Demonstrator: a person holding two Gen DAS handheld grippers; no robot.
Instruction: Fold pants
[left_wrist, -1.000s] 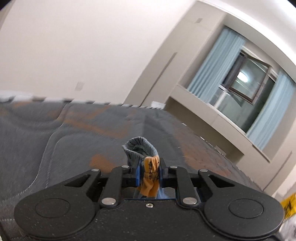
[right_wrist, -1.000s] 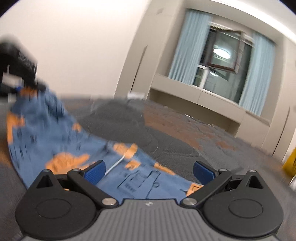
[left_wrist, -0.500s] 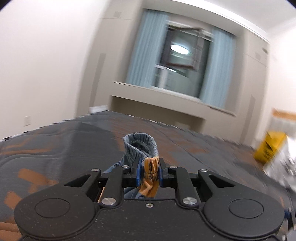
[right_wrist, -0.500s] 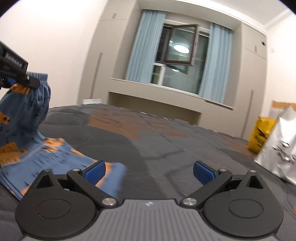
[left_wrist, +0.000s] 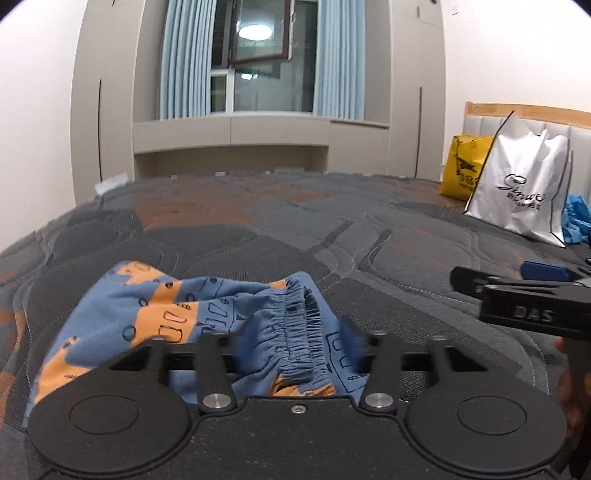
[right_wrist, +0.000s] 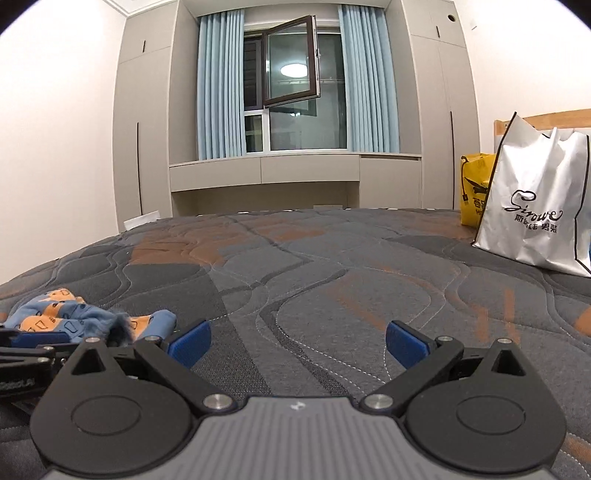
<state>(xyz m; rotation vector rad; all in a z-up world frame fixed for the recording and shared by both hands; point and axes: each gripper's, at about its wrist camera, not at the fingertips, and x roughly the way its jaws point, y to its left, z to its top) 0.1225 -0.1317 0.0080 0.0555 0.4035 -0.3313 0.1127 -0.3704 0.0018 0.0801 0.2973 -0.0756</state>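
Now my left gripper has just been opening, dropping the pants waistband onto the bed; right gripper wide, empty.

Bedroom clutter on a quilted mattress

The grey and orange mattress carries a white shopping bag standing near its right edge, a yellow bag just behind it, and crumpled blue cloth beside it. Beyond the far edge, blue curtains flank an open window.
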